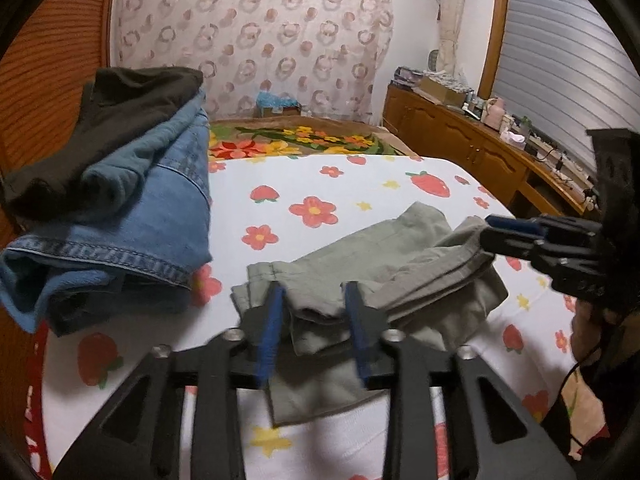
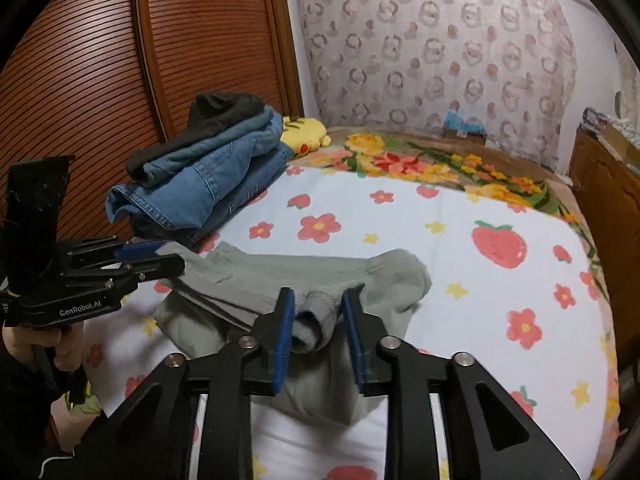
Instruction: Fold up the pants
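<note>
1. A wooden slatted wardrobe door rises along the left edge of the bed.
2. Against that left edge sits a stack of folded clothes: blue jeans beneath, a dark garment on top.
3. A yellow plush toy lies just behind the stack, toward the far end of the bed.
4. The bed sheet, white with red flowers and strawberries, carries everything; a floral blanket covers its far end.
5. The left gripper points down at the near edge of the bed, its blue pads apart, a bunched fold of cloth lying between them without being pinched.
6. The grey-green pants, folded into a thick bundle, lie near the near edge of the bed, about midway across it.
7. The right gripper straddles the pants' other end, its jaws also parted, a rolled hem sitting loose between the pads.
8. A wooden cabinet with clutter on top runs along the right edge of the bed.
</note>
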### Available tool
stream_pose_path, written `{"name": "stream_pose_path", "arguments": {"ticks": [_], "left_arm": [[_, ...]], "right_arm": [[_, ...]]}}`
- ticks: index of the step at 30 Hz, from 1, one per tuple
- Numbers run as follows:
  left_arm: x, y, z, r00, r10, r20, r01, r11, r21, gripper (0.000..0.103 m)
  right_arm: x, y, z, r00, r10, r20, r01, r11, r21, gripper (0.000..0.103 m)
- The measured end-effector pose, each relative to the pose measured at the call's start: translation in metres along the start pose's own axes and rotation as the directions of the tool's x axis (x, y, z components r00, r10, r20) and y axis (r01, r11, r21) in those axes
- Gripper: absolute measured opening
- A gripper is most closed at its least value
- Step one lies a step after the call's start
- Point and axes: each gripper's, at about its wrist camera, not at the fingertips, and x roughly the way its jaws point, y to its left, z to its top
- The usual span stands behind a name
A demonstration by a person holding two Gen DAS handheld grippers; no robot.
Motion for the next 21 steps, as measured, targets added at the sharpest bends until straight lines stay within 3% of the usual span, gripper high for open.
{"name": "stream_pose_path", "arguments": {"ticks": [8, 15, 21], "left_arm": [[-0.011, 0.001, -0.008, 1.0, -0.015, 0.013, 0.015, 1.0, 0.007, 0.048], [0.009, 0.001, -0.014, 0.999, -0.001, -0.044, 0.001, 1.0, 0.006, 0.048], [0.011, 0.003, -0.02, 0.998, -0.008, -0.062, 0.008, 1.0, 0.002, 0.049]], "right_arm": [[-0.013, 0.0, -0.017, 1.0, 0.008, -0.023, -0.008, 1.0, -0.026, 0.037], [0.02, 0.002, -0.011, 0.994, 0.008, -0.106, -0.015, 0.998, -0.063, 0.038], [0.035, -0.009, -0.004, 0.991, -0.041, -0.127, 0.036, 0.999, -0.041, 0.038]]}}
